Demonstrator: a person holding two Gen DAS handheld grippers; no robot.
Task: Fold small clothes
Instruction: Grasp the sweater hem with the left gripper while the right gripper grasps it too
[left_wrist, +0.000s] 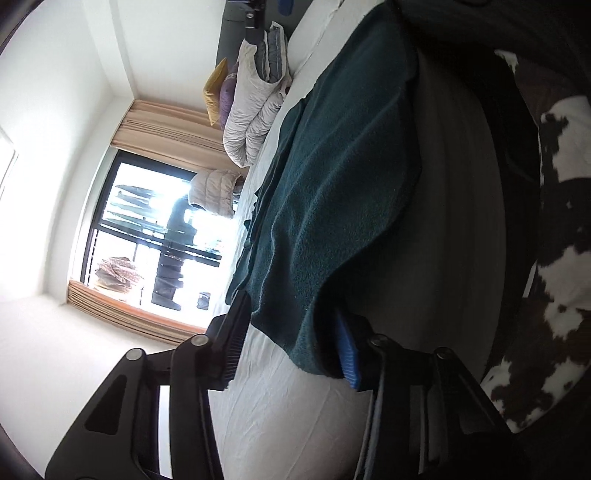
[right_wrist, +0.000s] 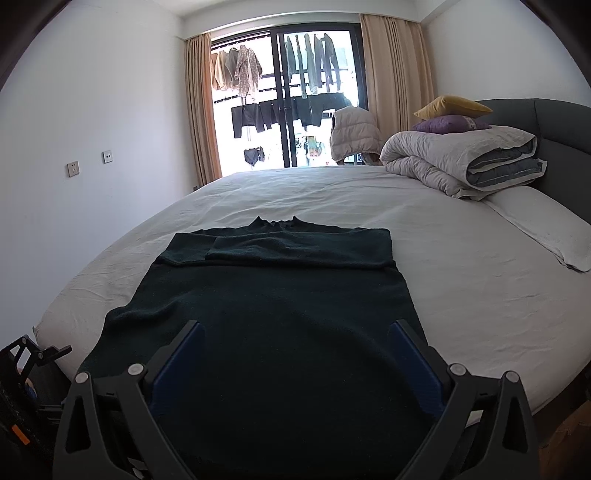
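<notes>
A dark green sweater (right_wrist: 280, 295) lies flat on the white bed sheet (right_wrist: 461, 266), collar away from me, both sleeves folded across the chest. Its hem hangs over the near bed edge. My right gripper (right_wrist: 295, 343) is open above the sweater's lower part, fingers wide apart and holding nothing. The left wrist view is rolled sideways. There my left gripper (left_wrist: 291, 339) is open, its two fingers straddling the sweater's (left_wrist: 332, 184) hem corner at the bed's edge without pinching it. The left gripper (right_wrist: 33, 354) shows at the lower left of the right wrist view.
A folded grey duvet (right_wrist: 461, 158) with a purple cushion (right_wrist: 450, 123) and a yellow cushion (right_wrist: 452, 105) sits at the far right by the headboard (right_wrist: 554, 122). A flat pillow (right_wrist: 543, 225) lies below it. A cowhide rug (left_wrist: 554, 258) covers the floor beside the bed.
</notes>
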